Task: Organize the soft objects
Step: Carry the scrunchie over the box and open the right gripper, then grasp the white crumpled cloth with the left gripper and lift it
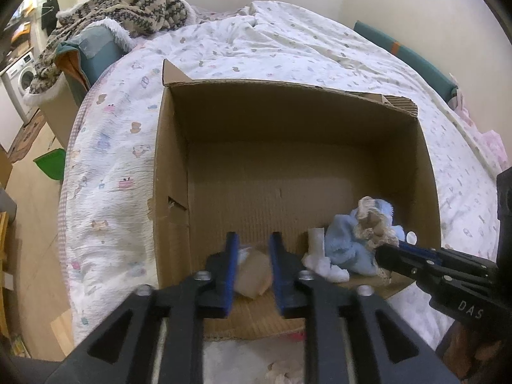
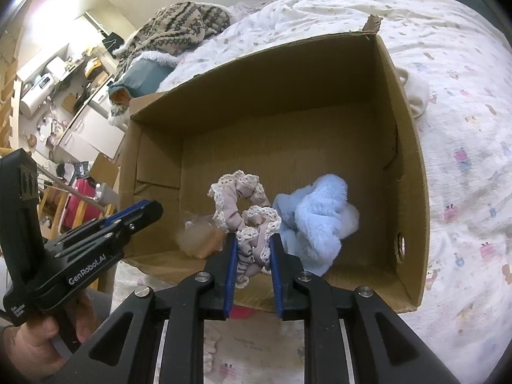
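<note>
**Left wrist view and right wrist view: both your grippers at the near end of the box**

Your left gripper (image 1: 254, 240) has its jaws apart. A beige soft bundle (image 1: 254, 272) shows in the gap between them. In the right wrist view it is a blur on the box floor, just past the fingertips and not pinched.

Your right gripper (image 2: 254, 240) is clamped on a lace-edged scrunchie (image 2: 243, 192), whose loop stands up beyond the pads. Just right of it, a fluffy blue cloth (image 2: 316, 220) lies against the right wall of the box.

The cardboard box (image 1: 288, 84) is open-topped and sits on a white quilt (image 1: 112, 160) printed with small animals. The far half of its floor is bare.

Only the left wrist view shows:
- a white sock (image 1: 320, 256) between the beige bundle and the blue cloth
- a wooden floor (image 1: 35, 224) left of the bed, with a green item (image 1: 51, 166) on it
- a washing machine (image 1: 24, 75) further back

Only the right wrist view shows:
- your hand (image 2: 38, 345) around the left gripper's handle
- a white soft thing (image 2: 416, 96) on the quilt outside the box's right wall
- a cluttered counter (image 2: 48, 80) at far left

At the far end of the bed, both views show a patterned knit blanket (image 1: 134, 3) heaped over a teal cushion (image 1: 99, 48).
</note>
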Demonstrator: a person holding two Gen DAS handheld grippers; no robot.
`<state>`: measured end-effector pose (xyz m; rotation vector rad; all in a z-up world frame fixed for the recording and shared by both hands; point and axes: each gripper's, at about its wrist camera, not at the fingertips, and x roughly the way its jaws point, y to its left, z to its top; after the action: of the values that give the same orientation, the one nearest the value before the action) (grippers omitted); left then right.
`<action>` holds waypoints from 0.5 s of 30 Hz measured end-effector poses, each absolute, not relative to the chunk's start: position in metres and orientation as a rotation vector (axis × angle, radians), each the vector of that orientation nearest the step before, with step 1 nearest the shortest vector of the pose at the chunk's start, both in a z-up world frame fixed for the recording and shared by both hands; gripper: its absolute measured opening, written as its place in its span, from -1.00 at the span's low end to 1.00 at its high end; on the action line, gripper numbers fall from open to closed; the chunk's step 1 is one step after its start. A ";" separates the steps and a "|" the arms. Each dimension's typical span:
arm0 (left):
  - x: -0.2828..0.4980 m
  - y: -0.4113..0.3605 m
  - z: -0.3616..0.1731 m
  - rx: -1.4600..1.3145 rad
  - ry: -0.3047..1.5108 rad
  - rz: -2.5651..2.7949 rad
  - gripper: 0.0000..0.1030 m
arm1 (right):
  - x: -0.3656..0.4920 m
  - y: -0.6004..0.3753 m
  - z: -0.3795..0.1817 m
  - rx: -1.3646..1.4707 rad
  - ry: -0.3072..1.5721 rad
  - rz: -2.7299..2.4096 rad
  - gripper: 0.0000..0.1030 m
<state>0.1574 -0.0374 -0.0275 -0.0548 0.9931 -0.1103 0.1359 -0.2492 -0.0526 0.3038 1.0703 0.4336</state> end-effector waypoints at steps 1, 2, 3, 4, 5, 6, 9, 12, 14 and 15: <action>0.156 -0.037 -0.026 -0.052 0.991 -0.106 -0.36 | 0.136 -0.250 -0.052 0.312 1.069 0.434 -0.45; 0.155 -0.037 -0.025 -0.051 0.985 -0.101 -0.13 | 0.136 -0.250 -0.051 0.317 1.066 0.433 -0.41; 0.153 -0.036 -0.023 -0.050 0.975 -0.097 0.07 | 0.135 -0.251 -0.050 0.319 1.063 0.430 -0.32; 0.150 -0.035 -0.021 -0.047 0.962 -0.093 0.22 | 0.135 -0.252 -0.049 0.324 1.058 0.430 -0.09; 0.149 -0.034 -0.019 -0.042 0.955 -0.091 0.26 | 0.135 -0.253 -0.048 0.331 1.052 0.431 0.07; 0.147 -0.034 -0.018 -0.037 0.953 -0.089 0.30 | 0.134 -0.255 -0.045 0.343 1.039 0.429 0.34; 0.144 -0.034 -0.016 -0.040 0.956 -0.107 0.30 | 0.133 -0.259 -0.040 0.365 1.018 0.421 0.36; 0.141 -0.035 -0.015 -0.025 0.951 -0.103 0.30 | 0.132 -0.262 -0.041 0.380 1.022 0.407 0.36; 0.141 -0.035 -0.013 -0.020 0.948 -0.101 0.30 | 0.131 -0.262 -0.040 0.380 1.024 0.400 0.36; 0.140 -0.034 -0.013 -0.021 0.946 -0.100 0.30 | 0.130 -0.262 -0.039 0.379 1.023 0.396 0.36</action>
<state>0.1404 -0.0344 -0.0126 -0.0208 0.9462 -0.0995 0.1296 -0.2622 -0.0391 0.3793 1.0227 0.3961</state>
